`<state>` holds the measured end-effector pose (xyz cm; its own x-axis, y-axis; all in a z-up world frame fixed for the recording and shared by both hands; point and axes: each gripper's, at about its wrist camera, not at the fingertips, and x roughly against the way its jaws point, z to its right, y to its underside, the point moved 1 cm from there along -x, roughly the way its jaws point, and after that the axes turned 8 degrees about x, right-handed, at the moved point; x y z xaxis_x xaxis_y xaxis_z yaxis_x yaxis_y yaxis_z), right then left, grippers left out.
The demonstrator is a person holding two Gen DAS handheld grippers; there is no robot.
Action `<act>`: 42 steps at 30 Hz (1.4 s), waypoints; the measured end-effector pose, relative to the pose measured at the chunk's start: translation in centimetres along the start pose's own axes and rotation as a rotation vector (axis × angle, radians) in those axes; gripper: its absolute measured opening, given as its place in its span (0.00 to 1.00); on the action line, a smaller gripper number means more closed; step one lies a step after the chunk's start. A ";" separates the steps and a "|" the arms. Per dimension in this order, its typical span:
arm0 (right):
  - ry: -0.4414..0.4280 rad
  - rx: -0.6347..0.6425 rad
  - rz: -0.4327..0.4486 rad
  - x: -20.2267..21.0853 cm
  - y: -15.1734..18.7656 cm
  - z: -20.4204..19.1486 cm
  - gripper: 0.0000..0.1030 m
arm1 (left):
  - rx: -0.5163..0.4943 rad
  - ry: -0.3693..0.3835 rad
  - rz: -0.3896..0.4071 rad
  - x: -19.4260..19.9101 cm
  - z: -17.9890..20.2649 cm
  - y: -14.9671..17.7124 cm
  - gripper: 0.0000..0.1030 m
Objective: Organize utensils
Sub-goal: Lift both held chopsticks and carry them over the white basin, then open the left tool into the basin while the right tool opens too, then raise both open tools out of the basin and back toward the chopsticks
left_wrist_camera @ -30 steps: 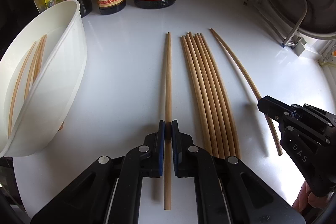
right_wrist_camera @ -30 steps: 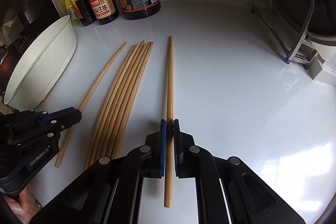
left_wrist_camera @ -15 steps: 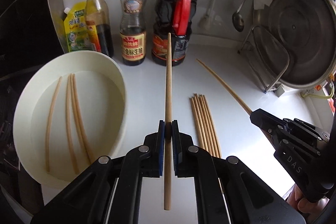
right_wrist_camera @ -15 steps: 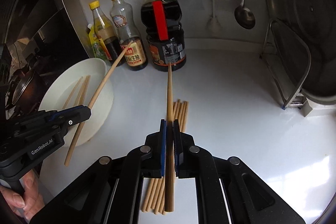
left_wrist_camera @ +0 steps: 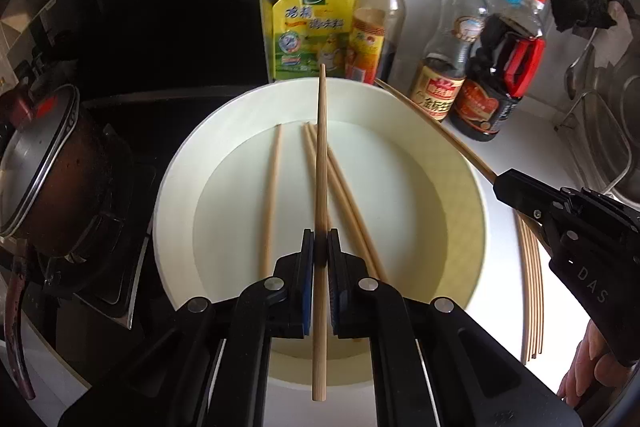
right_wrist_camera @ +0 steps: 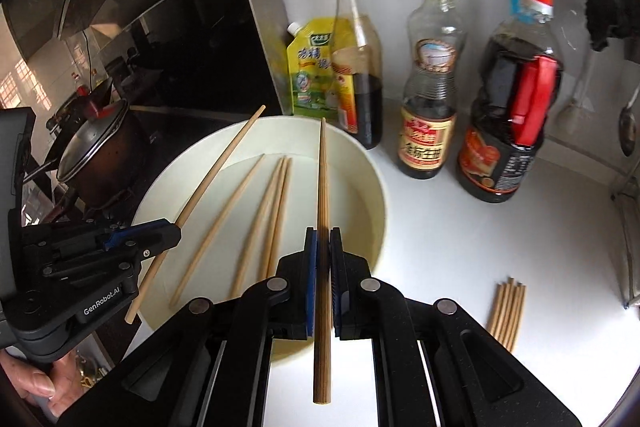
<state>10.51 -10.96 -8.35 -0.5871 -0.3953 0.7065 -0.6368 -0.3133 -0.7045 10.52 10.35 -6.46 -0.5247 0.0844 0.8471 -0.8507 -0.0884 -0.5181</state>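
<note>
My left gripper (left_wrist_camera: 320, 247) is shut on a wooden chopstick (left_wrist_camera: 321, 147) and holds it above the white bowl (left_wrist_camera: 180, 163). Three chopsticks (left_wrist_camera: 272, 195) lie in the bowl. My right gripper (right_wrist_camera: 323, 239) is shut on another chopstick (right_wrist_camera: 322, 179), over the bowl's (right_wrist_camera: 376, 195) right side. The right gripper (left_wrist_camera: 568, 227) and its chopstick (left_wrist_camera: 436, 135) also show in the left wrist view, and the left gripper (right_wrist_camera: 164, 233) with its chopstick (right_wrist_camera: 216, 167) in the right wrist view. A bundle of several chopsticks (right_wrist_camera: 508, 311) lies on the white counter.
Sauce bottles (right_wrist_camera: 430, 75) and a yellow pouch (left_wrist_camera: 310, 27) stand behind the bowl. A pot with a lid (left_wrist_camera: 44, 163) sits on the stove at left. A metal rack (left_wrist_camera: 600, 131) is at right. The bundle also shows in the left wrist view (left_wrist_camera: 532, 287).
Both grippers lifted their chopsticks off the counter and carried them left, from beside the bundle to over the white bowl.
</note>
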 end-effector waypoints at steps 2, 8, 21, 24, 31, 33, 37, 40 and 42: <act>-0.004 0.003 -0.040 -2.1 -0.2 -0.9 0.06 | 0.013 -0.011 -0.024 -1.2 -1.3 0.0 0.07; -0.007 -0.012 -0.138 -6.0 0.3 -2.9 0.06 | 0.021 -0.021 -0.077 -3.9 -3.7 0.1 0.07; 0.008 -0.018 -0.203 -7.6 0.6 -3.5 0.13 | 0.037 -0.009 -0.106 -5.1 -4.9 -0.3 0.35; 0.027 -0.018 -0.182 -7.0 0.2 -3.3 0.20 | 0.052 -0.020 -0.058 -4.0 -5.2 -0.6 0.60; 0.042 -0.027 -0.152 -5.0 0.0 -2.8 0.21 | 0.082 -0.050 -0.028 -2.6 -5.9 -0.8 0.65; 0.040 -0.027 -0.145 -4.4 0.1 -2.6 0.23 | 0.086 -0.056 -0.021 -2.3 -5.9 -0.7 0.68; 0.045 -0.029 -0.135 -3.1 0.5 -2.3 0.26 | 0.092 -0.057 -0.013 -1.5 -5.6 -0.2 0.69; 0.049 -0.031 -0.126 -2.0 0.9 -1.9 0.29 | 0.093 -0.057 -0.007 -1.0 -5.2 0.2 0.70; 0.051 -0.033 -0.119 -1.2 1.2 -1.6 0.30 | 0.094 -0.057 -0.002 -0.6 -4.9 0.6 0.70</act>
<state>9.63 -9.46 -9.94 -0.5305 -0.3129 0.7878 -0.7189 -0.3263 -0.6137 10.16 15.12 -7.80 -0.5177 0.0280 0.8551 -0.8438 -0.1816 -0.5049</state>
